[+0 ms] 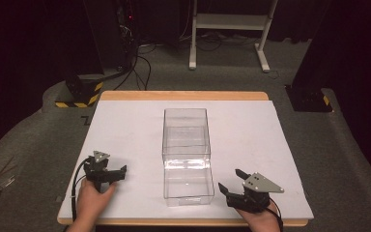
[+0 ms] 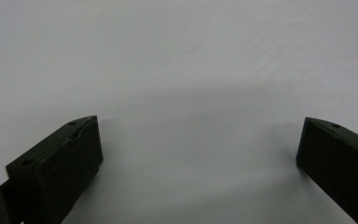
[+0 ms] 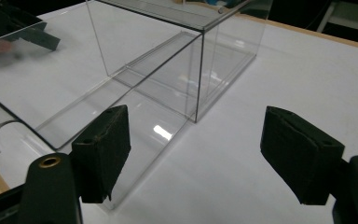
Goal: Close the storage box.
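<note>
1. High view: a clear plastic box (image 1: 185, 140) stands at the centre of the frame on the white table (image 1: 125, 125). Its lid (image 1: 188, 182) lies flat just below it, toward the lower middle of the frame, touching the box's near edge.
2. High view, lower left: my left gripper (image 1: 121, 173) sits in my left hand (image 1: 92, 200), well apart from the box. Its cable (image 1: 77, 180) loops down the frame's lower left.
3. High view, lower right: my right gripper (image 1: 231, 181) rests near the table's front edge, just right of the lid. Its grey three-cornered plate (image 1: 262, 182) faces up.
4. Left gripper view: my jaws stand wide apart at the lower corners of the frame, released, with bare white table surface (image 2: 182, 84) between them.
5. Right gripper view: my jaws are spread and grasp nothing. The box (image 3: 177, 56) fills the upper middle of the frame. The lid (image 3: 121, 112) lies at centre left, its near corner behind my left-hand jaw.
</note>
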Demonstrator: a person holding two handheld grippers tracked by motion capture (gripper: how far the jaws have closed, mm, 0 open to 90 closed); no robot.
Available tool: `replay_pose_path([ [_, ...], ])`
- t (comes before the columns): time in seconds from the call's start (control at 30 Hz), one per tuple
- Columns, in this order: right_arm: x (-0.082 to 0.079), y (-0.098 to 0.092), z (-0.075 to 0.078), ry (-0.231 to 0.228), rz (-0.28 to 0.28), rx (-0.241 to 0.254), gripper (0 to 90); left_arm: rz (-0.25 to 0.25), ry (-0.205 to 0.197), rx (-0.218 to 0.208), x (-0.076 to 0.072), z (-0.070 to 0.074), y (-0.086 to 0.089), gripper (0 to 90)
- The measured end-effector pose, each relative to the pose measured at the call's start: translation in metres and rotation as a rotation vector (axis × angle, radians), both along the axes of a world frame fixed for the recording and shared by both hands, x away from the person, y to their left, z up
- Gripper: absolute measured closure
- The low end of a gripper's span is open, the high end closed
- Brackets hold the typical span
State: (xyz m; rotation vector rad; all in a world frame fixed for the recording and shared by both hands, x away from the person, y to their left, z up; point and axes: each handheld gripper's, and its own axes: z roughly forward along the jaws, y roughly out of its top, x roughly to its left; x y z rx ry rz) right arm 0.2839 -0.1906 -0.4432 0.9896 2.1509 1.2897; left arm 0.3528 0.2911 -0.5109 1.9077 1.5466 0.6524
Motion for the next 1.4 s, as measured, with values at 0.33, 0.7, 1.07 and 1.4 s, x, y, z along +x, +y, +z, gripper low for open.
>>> replay_pose_path([
  [0.33,-0.005,0.001,0.006,0.0,0.023,0.052,24.2,0.001,0.0,-0.001,0.0,0.0,0.0,0.5],
  [0.7,-0.018,0.017,0.007,0.01,0.1,0.068,24.3,0.001,0.0,-0.001,0.0,0.0,0.0,0.5],
  [1.07,-0.019,0.028,-0.002,0.035,0.135,0.027,24.4,0.001,0.0,-0.001,0.0,0.0,0.0,0.5],
  [1.4,-0.019,0.031,-0.008,0.047,0.148,0.007,24.5,0.0,0.0,-0.001,0.0,0.0,0.0,0.5],
])
